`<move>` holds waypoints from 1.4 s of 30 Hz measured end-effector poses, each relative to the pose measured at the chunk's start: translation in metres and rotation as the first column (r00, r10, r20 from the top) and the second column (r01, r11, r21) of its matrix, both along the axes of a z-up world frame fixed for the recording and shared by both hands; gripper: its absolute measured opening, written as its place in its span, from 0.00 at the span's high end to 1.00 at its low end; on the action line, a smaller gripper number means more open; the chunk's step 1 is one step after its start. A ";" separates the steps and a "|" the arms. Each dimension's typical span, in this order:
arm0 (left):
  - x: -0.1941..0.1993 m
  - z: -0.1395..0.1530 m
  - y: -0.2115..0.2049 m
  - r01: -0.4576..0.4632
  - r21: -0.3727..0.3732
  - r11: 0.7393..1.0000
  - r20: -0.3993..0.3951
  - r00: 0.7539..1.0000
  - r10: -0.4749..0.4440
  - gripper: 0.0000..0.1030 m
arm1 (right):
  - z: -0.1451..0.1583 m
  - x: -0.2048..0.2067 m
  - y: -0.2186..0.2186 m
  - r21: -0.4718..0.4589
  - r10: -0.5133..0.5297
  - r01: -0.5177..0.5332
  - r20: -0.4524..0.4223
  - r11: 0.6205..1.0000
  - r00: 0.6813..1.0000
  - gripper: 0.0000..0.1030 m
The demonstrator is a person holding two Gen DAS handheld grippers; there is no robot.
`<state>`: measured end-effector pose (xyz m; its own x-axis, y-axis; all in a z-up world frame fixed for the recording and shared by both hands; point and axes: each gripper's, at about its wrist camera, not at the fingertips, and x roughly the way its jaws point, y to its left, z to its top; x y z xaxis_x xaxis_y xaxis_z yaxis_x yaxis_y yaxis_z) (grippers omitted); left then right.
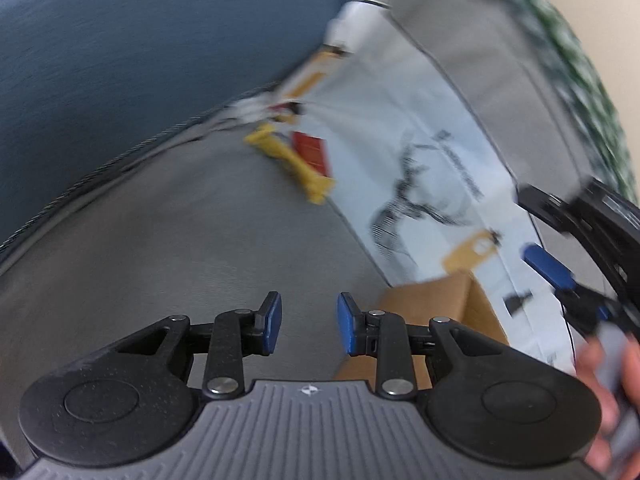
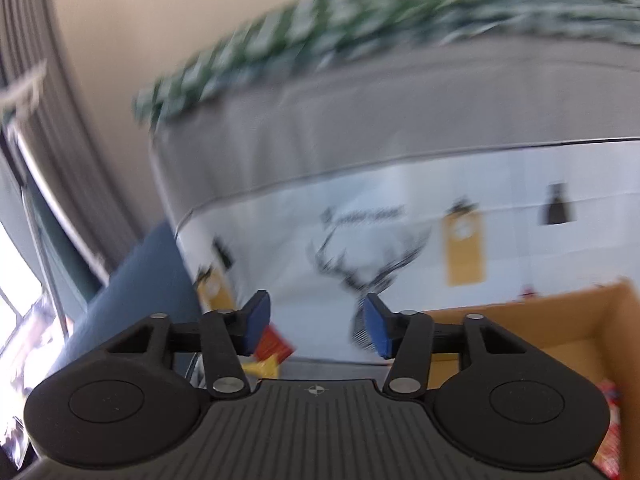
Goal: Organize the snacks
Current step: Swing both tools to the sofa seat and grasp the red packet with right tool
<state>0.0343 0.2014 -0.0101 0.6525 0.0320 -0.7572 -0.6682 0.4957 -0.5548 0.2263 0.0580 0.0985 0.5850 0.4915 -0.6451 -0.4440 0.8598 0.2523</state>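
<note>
Item, L gripper: our jaws part-open w/ nothing between, over grey sofa seat; R gripper likewise parted and empty, pointed at the white deer-print cushion. Yellow snack packet lies ahead of L, slightly R of centre, beside a red packet at the cushion's foot; long axis diagonal, upper-L to lower-R. We judge L the nearer hand; cardboard box sits just R of it, near R gripper.
</note>
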 end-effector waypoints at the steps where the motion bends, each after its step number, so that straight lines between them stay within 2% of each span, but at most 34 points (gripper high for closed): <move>1: -0.003 -0.002 0.007 -0.027 -0.017 0.999 -0.011 1.000 0.027 0.68 | -0.005 0.013 0.019 -0.021 0.021 -0.022 -0.025 1.000 0.999 0.44; 4: -0.013 -0.008 0.025 -0.102 -0.065 0.993 -0.038 0.994 0.100 0.68 | -0.025 0.047 0.074 -0.086 0.100 -0.106 -0.074 0.991 0.992 0.41; 6: -0.018 -0.014 0.036 -0.152 -0.094 0.984 -0.072 0.987 0.145 0.68 | -0.043 0.064 0.109 -0.163 0.142 -0.150 -0.061 0.975 0.988 0.37; 7: -0.020 -0.017 0.040 -0.170 -0.113 0.979 -0.084 0.983 0.161 0.68 | -0.059 0.065 0.127 -0.210 0.166 -0.174 -0.055 0.962 0.985 0.32; 11: -0.025 -0.022 0.052 -0.206 -0.182 0.961 -0.116 0.975 0.187 0.68 | -0.112 0.077 0.182 -0.327 0.245 -0.255 -0.074 0.910 0.967 0.25; 13: -0.025 -0.022 0.054 -0.203 -0.197 0.959 -0.118 0.976 0.183 0.68 | -0.136 0.082 0.200 -0.370 0.253 -0.269 -0.093 0.889 0.963 0.19; 19: -0.028 -0.022 0.062 -0.209 -0.229 0.951 -0.131 0.974 0.183 0.68 | -0.190 0.084 0.223 -0.458 0.286 -0.331 -0.168 0.825 0.944 0.19; 21: -0.031 -0.020 0.063 -0.212 -0.229 0.950 -0.130 0.974 0.186 0.68 | -0.193 0.085 0.221 -0.442 0.281 -0.324 -0.161 0.836 0.946 0.20; 23: -0.032 -0.020 0.063 -0.212 -0.232 0.949 -0.131 0.974 0.185 0.68 | -0.192 0.085 0.218 -0.392 0.290 -0.341 -0.185 0.854 0.939 0.37; 24: -0.033 -0.021 0.063 -0.214 -0.233 0.949 -0.134 0.973 0.186 0.68 | -0.189 0.081 0.217 -0.379 0.311 -0.358 -0.181 0.854 0.933 0.54; 25: -0.031 -0.022 0.063 -0.217 -0.233 0.948 -0.138 0.972 0.188 0.68 | -0.189 0.077 0.217 -0.392 0.327 -0.370 -0.173 0.842 0.929 0.55; 26: -0.031 -0.022 0.063 -0.219 -0.232 0.948 -0.142 0.971 0.190 0.68 | -0.189 0.071 0.217 -0.400 0.350 -0.392 -0.176 0.829 0.920 0.56; 31: -0.035 -0.021 0.064 -0.230 -0.213 0.950 -0.148 0.968 0.201 0.68 | -0.189 0.047 0.205 -0.374 0.406 -0.456 -0.208 0.807 0.890 0.58; 38: -0.042 -0.022 0.074 -0.254 -0.195 0.947 -0.163 0.961 0.223 0.68 | -0.186 -0.022 0.178 -0.391 0.470 -0.537 -0.261 0.747 0.843 0.58; 42: -0.045 -0.022 0.078 -0.257 -0.178 0.950 -0.168 0.959 0.228 0.68 | -0.182 -0.055 0.160 -0.402 0.448 -0.535 -0.297 0.743 0.844 0.58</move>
